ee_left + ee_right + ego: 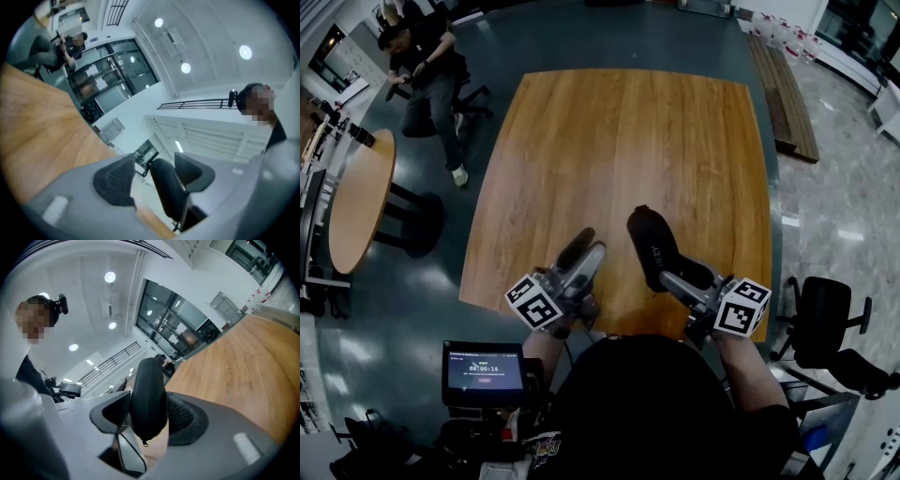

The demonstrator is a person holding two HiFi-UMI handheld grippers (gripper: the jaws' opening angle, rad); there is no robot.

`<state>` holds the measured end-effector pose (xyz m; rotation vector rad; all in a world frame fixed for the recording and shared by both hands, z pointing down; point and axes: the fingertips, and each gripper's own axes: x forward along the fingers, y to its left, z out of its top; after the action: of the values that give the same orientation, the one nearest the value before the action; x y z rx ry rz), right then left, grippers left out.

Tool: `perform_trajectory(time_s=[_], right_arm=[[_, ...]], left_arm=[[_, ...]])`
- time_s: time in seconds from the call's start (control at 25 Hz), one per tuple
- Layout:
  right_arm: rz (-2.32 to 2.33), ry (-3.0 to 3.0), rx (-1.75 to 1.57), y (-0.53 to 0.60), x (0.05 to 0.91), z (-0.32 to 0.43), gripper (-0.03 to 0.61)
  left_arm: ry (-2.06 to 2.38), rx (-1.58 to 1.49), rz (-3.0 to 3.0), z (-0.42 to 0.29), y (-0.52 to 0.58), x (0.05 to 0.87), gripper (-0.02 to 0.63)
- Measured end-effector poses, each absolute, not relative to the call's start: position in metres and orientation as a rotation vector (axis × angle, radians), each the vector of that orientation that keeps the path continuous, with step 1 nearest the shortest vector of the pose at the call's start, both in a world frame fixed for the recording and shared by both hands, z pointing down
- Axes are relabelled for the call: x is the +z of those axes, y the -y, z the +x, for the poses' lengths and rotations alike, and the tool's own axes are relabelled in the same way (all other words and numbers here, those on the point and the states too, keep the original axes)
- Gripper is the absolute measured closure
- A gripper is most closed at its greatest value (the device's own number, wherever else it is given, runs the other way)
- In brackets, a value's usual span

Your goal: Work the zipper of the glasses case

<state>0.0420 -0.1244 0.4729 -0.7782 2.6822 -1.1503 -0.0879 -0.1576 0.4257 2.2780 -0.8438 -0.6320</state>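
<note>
The black zippered glasses case (652,246) stands up off the wooden table (619,141), its lower end clamped in my right gripper (672,277). In the right gripper view both pads press the sides of the case (147,394), and a small zipper pull (143,443) hangs at its near end. My left gripper (579,255) hovers just left of the case, apart from it, tilted upward. In the left gripper view its jaws (154,176) stand apart and the case (168,192) shows through the gap, beyond the pads.
A seated person (427,66) and a round table (361,197) are off to the left. A black office chair (825,319) stands at the right, a wooden bench (783,94) at the far right. A small screen (483,370) hangs near my body.
</note>
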Motion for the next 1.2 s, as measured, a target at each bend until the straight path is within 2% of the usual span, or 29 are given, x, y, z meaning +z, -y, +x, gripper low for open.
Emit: perform_trajectory(time_s=[0.2, 0.44, 0.88, 1.12, 1.2], right_arm=[[-1.015, -2.466, -1.482, 0.162, 0.58, 0.066, 0.337], [-1.153, -2.144, -1.788, 0.184, 0.669, 0.069, 0.337], [-1.177, -2.04, -1.854, 0.2, 0.7, 0.046, 0.325], [-1.204, -2.079, -1.833, 0.19, 0.701, 0.041, 0.273], [-1.224, -2.075, -1.816, 0.185, 0.697, 0.042, 0.278]], left_arm=[[0.894, -0.376, 2.345, -0.079, 0.125, 0.462, 0.37], [0.741, -0.321, 2.32, -0.046, 0.086, 0.476, 0.377], [0.792, -0.248, 2.267, -0.086, 0.07, 0.495, 0.388], [0.74, -0.235, 2.275, -0.094, 0.07, 0.498, 0.39], [0.714, -0.236, 2.276, -0.097, 0.074, 0.498, 0.394]])
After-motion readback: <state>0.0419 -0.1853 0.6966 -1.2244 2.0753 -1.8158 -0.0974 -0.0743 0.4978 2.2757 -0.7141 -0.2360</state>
